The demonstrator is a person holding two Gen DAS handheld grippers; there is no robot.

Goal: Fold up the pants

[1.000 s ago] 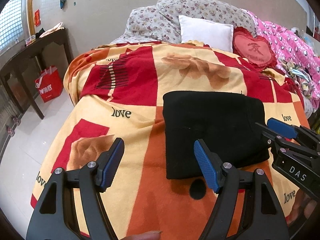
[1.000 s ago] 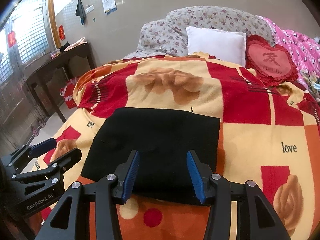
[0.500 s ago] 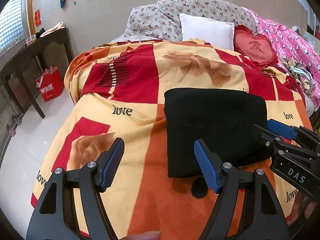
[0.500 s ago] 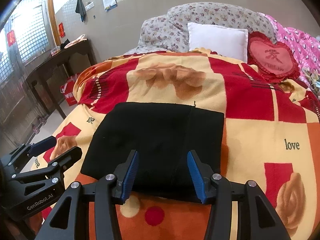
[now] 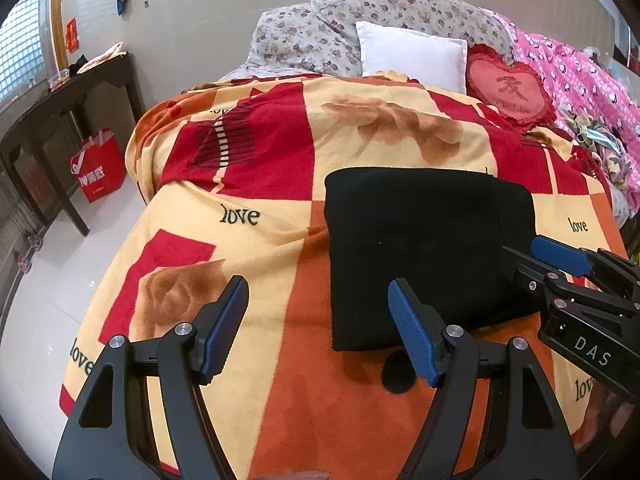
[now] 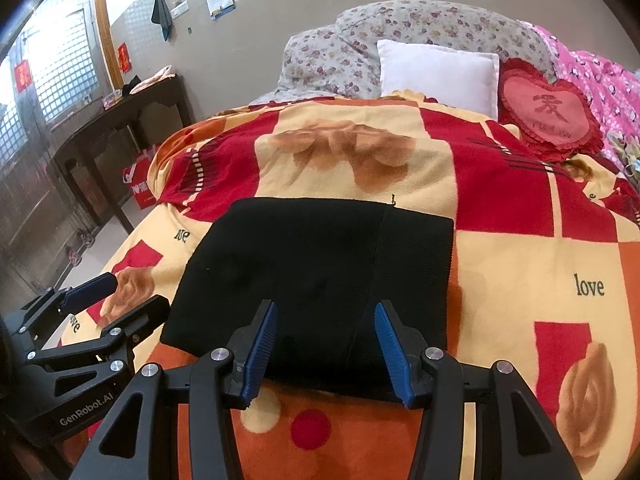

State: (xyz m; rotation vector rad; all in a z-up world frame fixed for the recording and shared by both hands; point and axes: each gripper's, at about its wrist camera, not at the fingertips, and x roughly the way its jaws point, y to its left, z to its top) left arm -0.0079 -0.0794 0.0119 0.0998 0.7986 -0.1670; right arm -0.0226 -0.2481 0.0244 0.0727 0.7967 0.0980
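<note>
The black pants (image 5: pixel 428 248) lie folded into a flat rectangle on the patterned blanket (image 5: pixel 256 184); they also show in the right wrist view (image 6: pixel 320 268). My left gripper (image 5: pixel 318 328) is open and empty, held above the blanket just left of the pants' near left corner. My right gripper (image 6: pixel 326 344) is open and empty, above the pants' near edge. It shows from the side in the left wrist view (image 5: pixel 560 268). The left gripper shows at the lower left of the right wrist view (image 6: pixel 116 300).
A white pillow (image 5: pixel 412 56), a floral pillow (image 5: pixel 320 36), a red heart cushion (image 5: pixel 510 88) and a pink quilt (image 5: pixel 592 92) lie at the head and right of the bed. A dark side table (image 5: pixel 60 100) and a red bag (image 5: pixel 98 164) stand on the floor at left.
Both grippers have drawn back and up slightly from the pants, so the folded pants sit a little farther away. The pants have not moved.
</note>
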